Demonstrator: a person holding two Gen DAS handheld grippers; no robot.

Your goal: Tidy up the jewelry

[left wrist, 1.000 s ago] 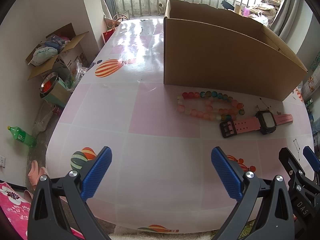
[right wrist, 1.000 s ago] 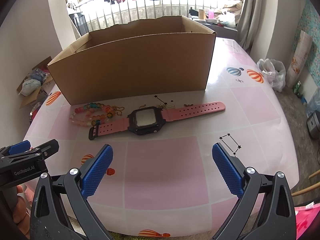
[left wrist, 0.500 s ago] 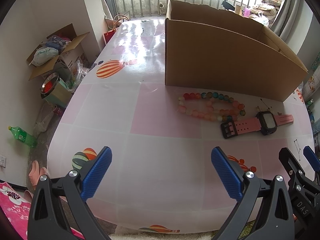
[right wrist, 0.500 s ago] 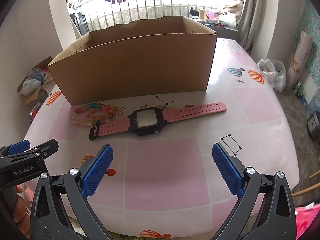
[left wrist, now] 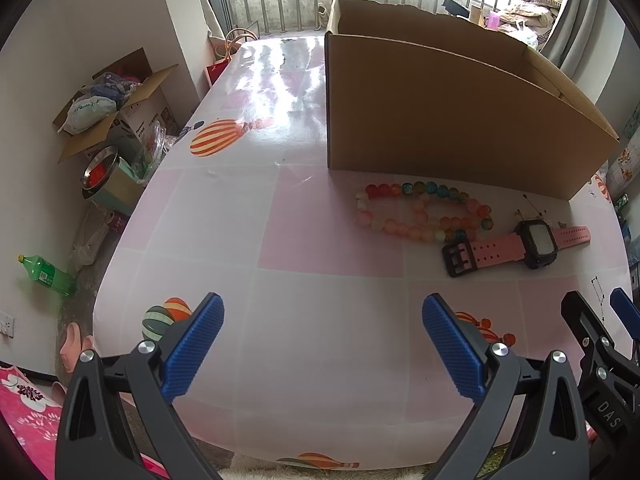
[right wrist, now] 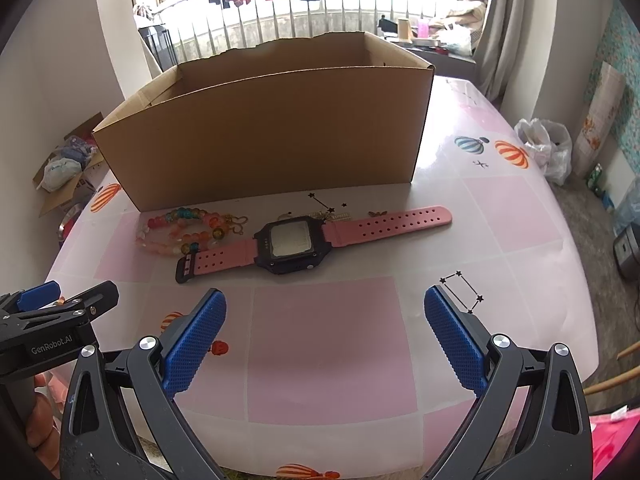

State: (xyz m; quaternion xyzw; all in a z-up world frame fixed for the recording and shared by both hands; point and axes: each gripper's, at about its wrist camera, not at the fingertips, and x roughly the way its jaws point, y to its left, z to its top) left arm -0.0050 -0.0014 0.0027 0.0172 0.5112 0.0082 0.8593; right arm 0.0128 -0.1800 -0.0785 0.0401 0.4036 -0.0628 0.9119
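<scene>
Nearest the cameras, both tongs hang over the front edge of the bench (right wrist: 328, 344), a pink-and-white checked oilcloth printed with hot-air balloons. The left tongs (left wrist: 320, 344) are spread wide with nothing between the blue ribbed pads; the right tongs (right wrist: 325, 338) are the same, wide apart and empty. Over the last second little has changed: both views have crept a touch closer to the objects, the jaws have not narrowed, and nothing on the bench has shifted. That reads as the very start of an approach, with no piece yet picked.

Just beyond the right tongs lies the pink-strapped digital watch with a black square case (right wrist: 291, 245), flat and strap outstretched. Touching its buckle end, to the left, is the string of multicoloured translucent beads (left wrist: 420, 212), looped on itself, with a small gold-coloured chain (right wrist: 234, 222) beside it; I cannot make out its exact form.

Behind them stands the open brown cardboard box (right wrist: 276, 136), probably the destination. Everything is still outside it, so the sorting is not yet begun.
</scene>
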